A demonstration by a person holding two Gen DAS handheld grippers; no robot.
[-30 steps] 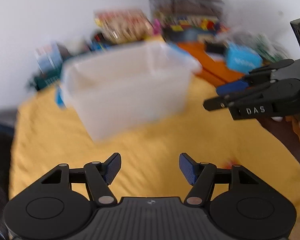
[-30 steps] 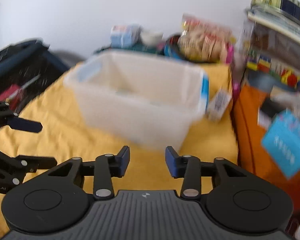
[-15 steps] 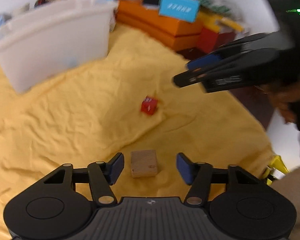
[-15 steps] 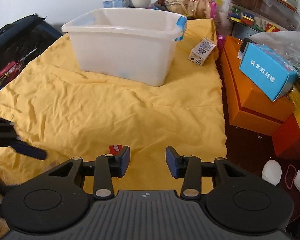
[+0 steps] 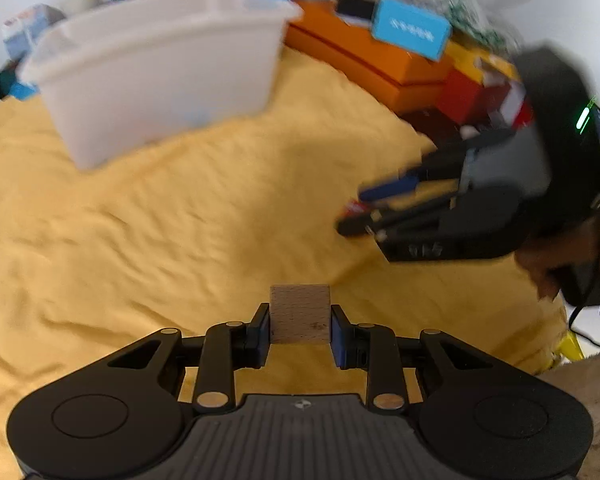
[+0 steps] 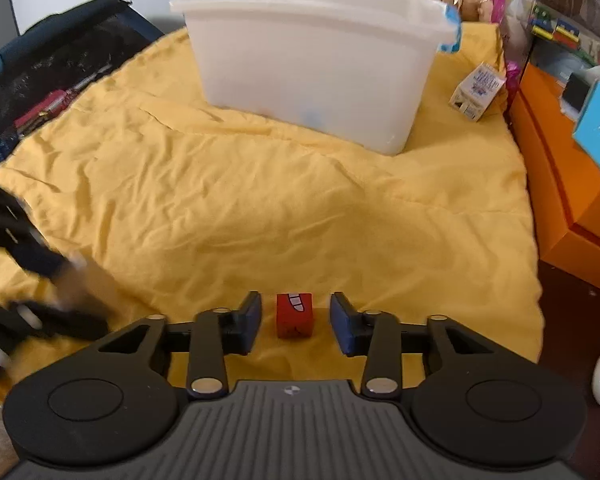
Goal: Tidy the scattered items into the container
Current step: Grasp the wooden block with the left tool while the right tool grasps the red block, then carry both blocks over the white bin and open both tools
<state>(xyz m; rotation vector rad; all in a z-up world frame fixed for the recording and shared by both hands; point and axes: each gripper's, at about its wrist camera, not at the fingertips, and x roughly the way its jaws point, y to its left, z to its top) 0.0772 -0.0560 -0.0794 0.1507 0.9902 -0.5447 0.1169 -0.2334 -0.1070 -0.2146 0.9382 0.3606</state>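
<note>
Two pickups are under way at once: half a second ago our left gripper (image 5: 299, 330) stood spread with the wooden block (image 5: 299, 314) loose on the cloth between its pads, and now those pads are pressed against the block's two sides, pinching it. Our right gripper (image 6: 295, 322) has come down around the small red cube (image 6: 294, 315), which sat just ahead of its left finger a moment back; the fingers are apart, with a gap on each side of the cube, so we judge that grasp not yet made. For the task this means one item is ready to carry and the second needs only a squeeze. The white plastic container (image 6: 312, 60) stands well apart from both, at the far end of the rumpled yellow cloth (image 6: 240, 200), and a small carton (image 6: 477, 92) lies just beside it. Around the cloth we see orange boxes (image 6: 560, 168) and a light-blue box (image 5: 410, 34) to the right, a dark bag (image 6: 48, 76) to the left, and a plain pale wall behind.
</note>
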